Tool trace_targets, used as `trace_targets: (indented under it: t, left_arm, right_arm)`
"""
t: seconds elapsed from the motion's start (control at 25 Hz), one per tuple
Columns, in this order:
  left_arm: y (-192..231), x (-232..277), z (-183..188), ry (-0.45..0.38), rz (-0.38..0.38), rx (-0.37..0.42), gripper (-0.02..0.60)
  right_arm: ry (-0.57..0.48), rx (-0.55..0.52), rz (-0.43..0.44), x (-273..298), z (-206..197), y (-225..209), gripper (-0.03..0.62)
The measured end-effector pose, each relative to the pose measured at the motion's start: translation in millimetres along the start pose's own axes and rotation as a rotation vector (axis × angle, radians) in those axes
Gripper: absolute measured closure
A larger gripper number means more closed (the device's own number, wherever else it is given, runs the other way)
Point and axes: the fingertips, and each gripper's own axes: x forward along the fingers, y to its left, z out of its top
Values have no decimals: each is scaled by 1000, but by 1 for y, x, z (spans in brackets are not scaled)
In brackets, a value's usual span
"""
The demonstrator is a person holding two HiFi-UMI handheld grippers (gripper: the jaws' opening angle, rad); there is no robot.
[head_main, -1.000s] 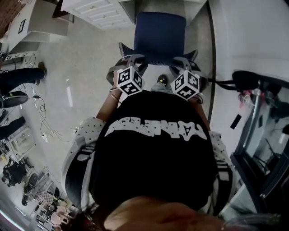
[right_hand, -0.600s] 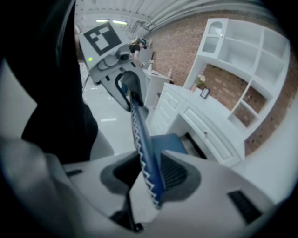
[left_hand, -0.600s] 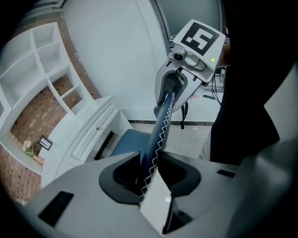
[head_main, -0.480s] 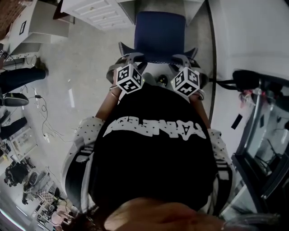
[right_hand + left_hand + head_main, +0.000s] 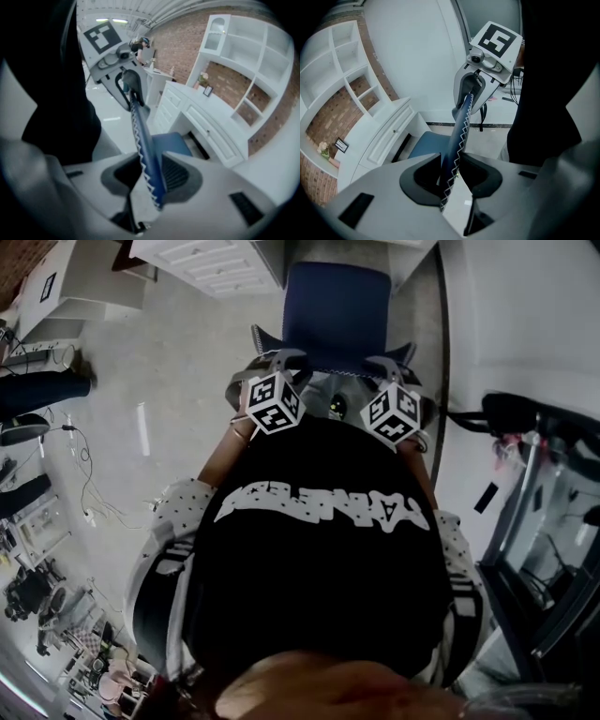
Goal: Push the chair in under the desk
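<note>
The chair has a blue seat [image 5: 334, 310] and a blue back [image 5: 457, 140] edged with white zigzag stitching. It stands before the white desk [image 5: 208, 263], its seat pointing into the gap under it. My left gripper [image 5: 272, 364] is shut on the left part of the back's top edge. On the right part of that edge my right gripper [image 5: 384, 364] is shut. The back's edge [image 5: 146, 157] runs between the right gripper's jaws to the left gripper [image 5: 125, 80]. The person's black top hides the lower part of the chair.
White drawers [image 5: 386, 138] and white shelves [image 5: 243, 56] on a brick wall stand ahead. A white panel [image 5: 525, 315] and a black frame [image 5: 548, 521] are at the right. Cables [image 5: 86, 470] and another person's legs [image 5: 37, 395] lie on the floor at the left.
Both grippers and the chair back have shifted slightly forward, towards the desk, and the floor at the left has slid by. Both grips are unchanged.
</note>
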Motion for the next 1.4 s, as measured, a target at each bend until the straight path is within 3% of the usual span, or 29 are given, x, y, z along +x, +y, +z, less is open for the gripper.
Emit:
trace_targets:
  t: [0.8, 1.4]
  left_arm:
    - [39, 38, 39, -36, -43, 6, 442]
    - [73, 53, 37, -28, -68, 13, 446]
  right_arm:
    - [66, 7, -61, 14, -20, -74, 436]
    - [73, 6, -42, 35, -9, -105, 431]
